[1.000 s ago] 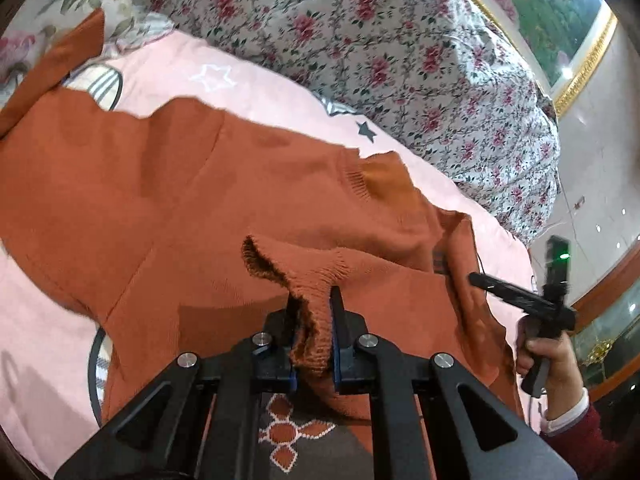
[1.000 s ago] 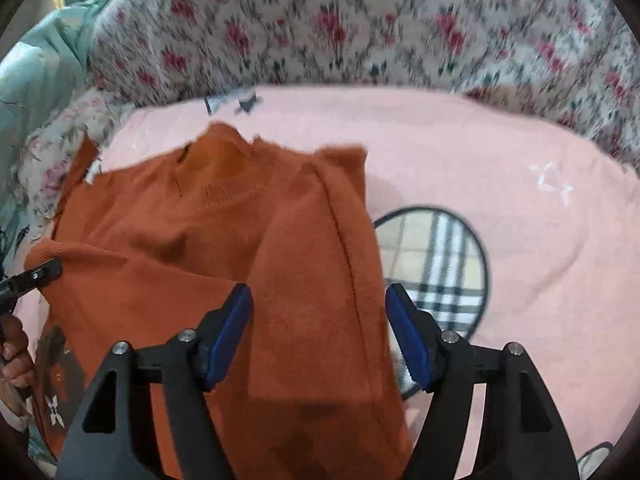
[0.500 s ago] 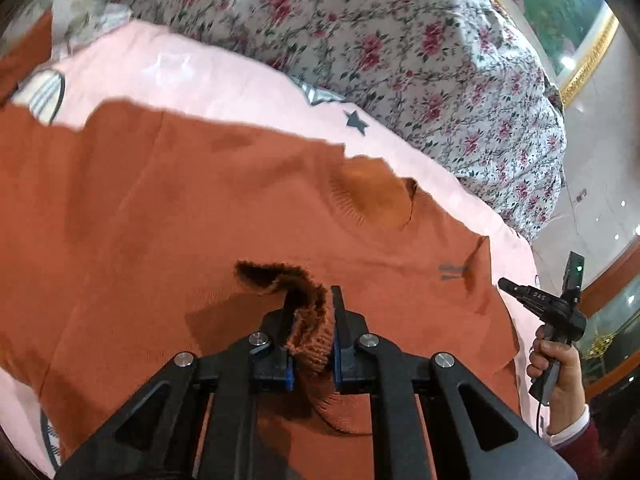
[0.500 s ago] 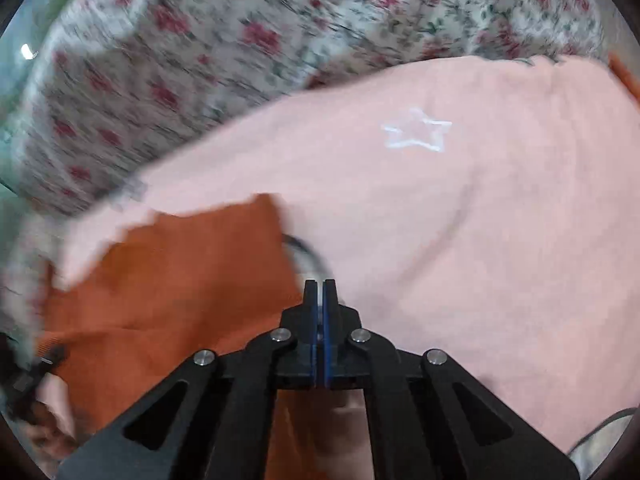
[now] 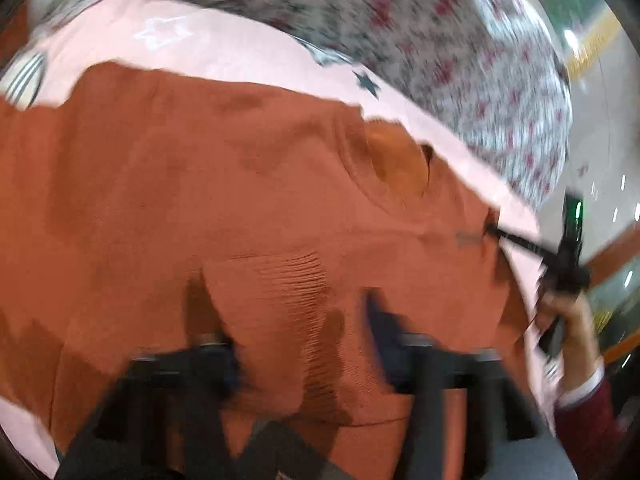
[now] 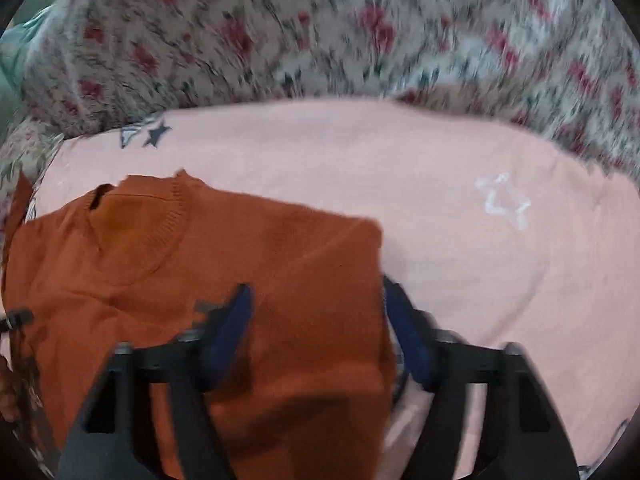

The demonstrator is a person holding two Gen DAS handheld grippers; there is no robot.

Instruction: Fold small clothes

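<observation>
A rust-orange knit sweater (image 5: 200,184) lies flat on a pink blanket (image 5: 224,52), neck hole toward the far side. My left gripper (image 5: 292,320) is open, its fingers spread either side of the ribbed sleeve cuff (image 5: 296,280), which lies loose on the sweater body. The sweater also shows in the right wrist view (image 6: 240,264), with its right side folded in. My right gripper (image 6: 320,320) is open just above that folded edge. The right gripper (image 5: 504,236) also appears at the right of the left wrist view, held in a hand. Both views are blurred.
A floral quilt (image 6: 320,32) is piled along the far side of the pink blanket (image 6: 480,260). A white star print (image 6: 504,200) and a dark star print (image 6: 154,134) mark the blanket. A room floor and wall (image 5: 600,120) lie beyond the bed.
My left gripper has opened and let go of the sleeve cuff, which now lies on the sweater. My right gripper has opened and swung back over the sweater's folded right side.
</observation>
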